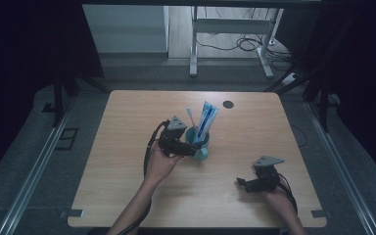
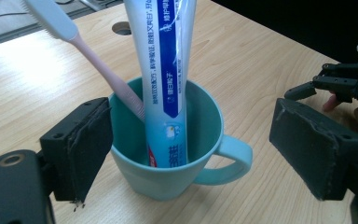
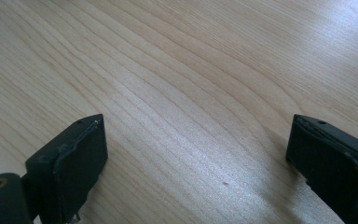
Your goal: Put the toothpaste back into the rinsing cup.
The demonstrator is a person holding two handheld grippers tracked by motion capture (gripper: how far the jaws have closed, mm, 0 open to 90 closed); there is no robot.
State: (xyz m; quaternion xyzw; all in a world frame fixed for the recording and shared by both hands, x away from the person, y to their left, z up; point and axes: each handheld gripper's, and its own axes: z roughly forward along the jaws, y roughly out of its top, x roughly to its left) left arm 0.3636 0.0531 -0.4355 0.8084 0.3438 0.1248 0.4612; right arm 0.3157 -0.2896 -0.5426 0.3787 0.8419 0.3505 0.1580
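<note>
A teal mug (image 1: 199, 144) stands near the middle of the wooden table (image 1: 127, 196). In it stand a blue-and-white toothpaste tube (image 1: 207, 119) and a pink toothbrush (image 1: 190, 117). My left gripper (image 1: 190, 150) is level with the mug, open, one jaw on each side. In the left gripper view the mug (image 2: 168, 177) sits between the pads. The left pad is close to its rim, and the right pad stands apart from the handle. The tube (image 2: 165, 70) and brush (image 2: 74, 37) rise from it. My right gripper (image 1: 243, 183) rests open at the front right, over bare wood (image 3: 191, 70).
A round cable hole (image 1: 228, 104) lies in the table behind the mug. Past the far edge a white desk frame (image 1: 230, 29) stands on the floor with cables. In the left gripper view the right gripper (image 2: 335, 84) is beyond the mug.
</note>
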